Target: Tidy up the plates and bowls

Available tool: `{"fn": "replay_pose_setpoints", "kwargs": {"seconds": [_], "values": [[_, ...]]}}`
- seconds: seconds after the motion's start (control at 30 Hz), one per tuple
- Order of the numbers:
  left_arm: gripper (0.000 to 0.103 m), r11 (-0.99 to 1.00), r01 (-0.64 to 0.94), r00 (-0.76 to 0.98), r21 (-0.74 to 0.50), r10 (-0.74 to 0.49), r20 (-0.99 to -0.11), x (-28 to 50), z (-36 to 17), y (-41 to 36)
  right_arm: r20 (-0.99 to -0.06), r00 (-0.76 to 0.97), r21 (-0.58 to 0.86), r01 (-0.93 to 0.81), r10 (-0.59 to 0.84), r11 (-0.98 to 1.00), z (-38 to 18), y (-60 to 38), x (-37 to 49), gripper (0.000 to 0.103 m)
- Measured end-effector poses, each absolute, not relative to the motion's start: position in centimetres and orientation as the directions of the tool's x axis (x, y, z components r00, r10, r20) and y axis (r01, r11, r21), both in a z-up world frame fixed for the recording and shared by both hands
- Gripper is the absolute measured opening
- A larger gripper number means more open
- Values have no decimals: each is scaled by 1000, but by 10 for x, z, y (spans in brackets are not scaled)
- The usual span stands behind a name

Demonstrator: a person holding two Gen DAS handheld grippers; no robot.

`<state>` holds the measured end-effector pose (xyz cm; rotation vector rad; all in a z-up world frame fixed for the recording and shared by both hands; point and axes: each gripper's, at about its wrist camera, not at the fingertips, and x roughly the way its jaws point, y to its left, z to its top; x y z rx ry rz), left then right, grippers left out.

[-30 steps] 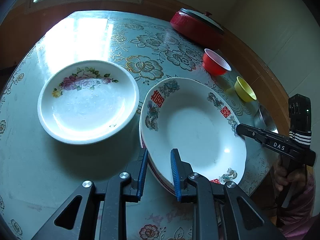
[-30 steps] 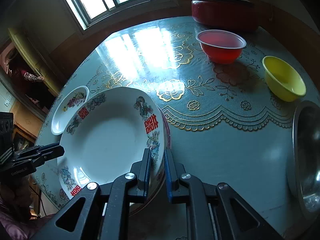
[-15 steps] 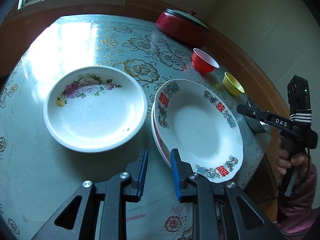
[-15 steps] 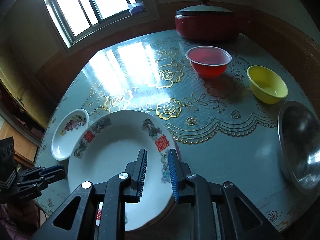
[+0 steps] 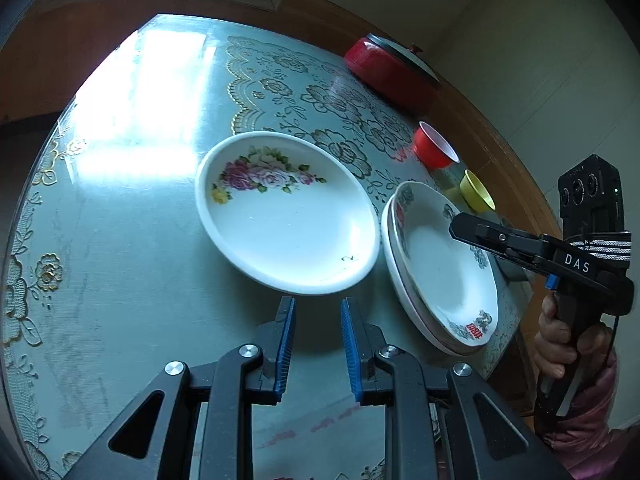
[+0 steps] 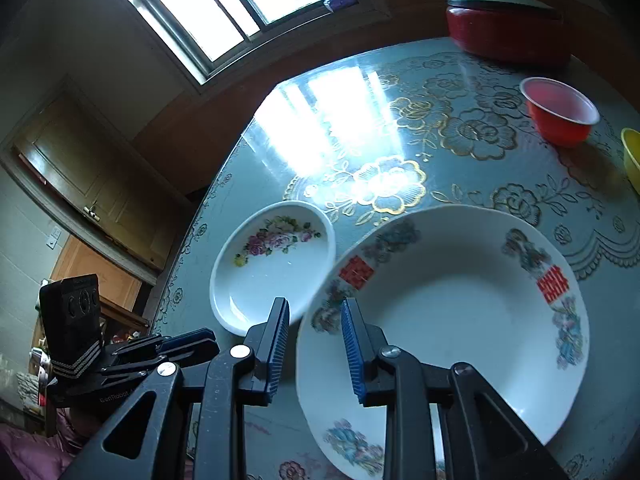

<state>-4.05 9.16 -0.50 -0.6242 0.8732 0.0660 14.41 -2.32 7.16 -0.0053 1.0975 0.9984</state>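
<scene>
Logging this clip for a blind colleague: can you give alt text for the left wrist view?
The left gripper, open and empty, points at a white flowered plate on a lace-patterned table. To its right sits a stack of red-marked plates with the right gripper above it, and beyond them a red bowl, yellow bowl and red pot.

Flowered plate [image 5: 286,216] left of stacked plates [image 5: 444,268], just beside.

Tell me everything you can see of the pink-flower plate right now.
The pink-flower plate is round, white and glossy, likely ceramic or melamine, with a raised rim and a shallow well. A pink rose spray with green leaves and a yellow bloom decorates its far inner side. It looks empty and lies flat on the table, close beside the stacked plates. The left gripper is open just short of its near rim, not touching.
</scene>
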Motion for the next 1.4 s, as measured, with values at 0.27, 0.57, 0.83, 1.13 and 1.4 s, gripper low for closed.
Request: {"fn": "replay_pose_setpoints", "kwargs": {"seconds": [0.27, 0.57, 0.83, 1.13, 1.4], "values": [[23, 778, -387, 668, -495, -134, -732, -42, -11, 125, -807, 100, 341, -726, 581, 598, 63, 49, 176, 31], [24, 755, -414, 661, -509, -134, -738, -27, -26, 137, -902, 14, 265, -771, 432, 579, 18, 91, 201, 32], [20, 758, -497, 625, -423, -25, -780, -15, -32, 150, -902, -8, 245, -833, 433, 496, 5, 112, 191, 17], [25, 756, -523, 609, -393, 9, -793, -26, -31, 159, -884, -91, 319, -834, 459, 450, 4, 119, 183, 26], [22, 790, -529, 601, -310, 91, -794, -29, -29, 142, -897, -6, 227, -863, 441, 451, 8, 110, 157, 22]]}}
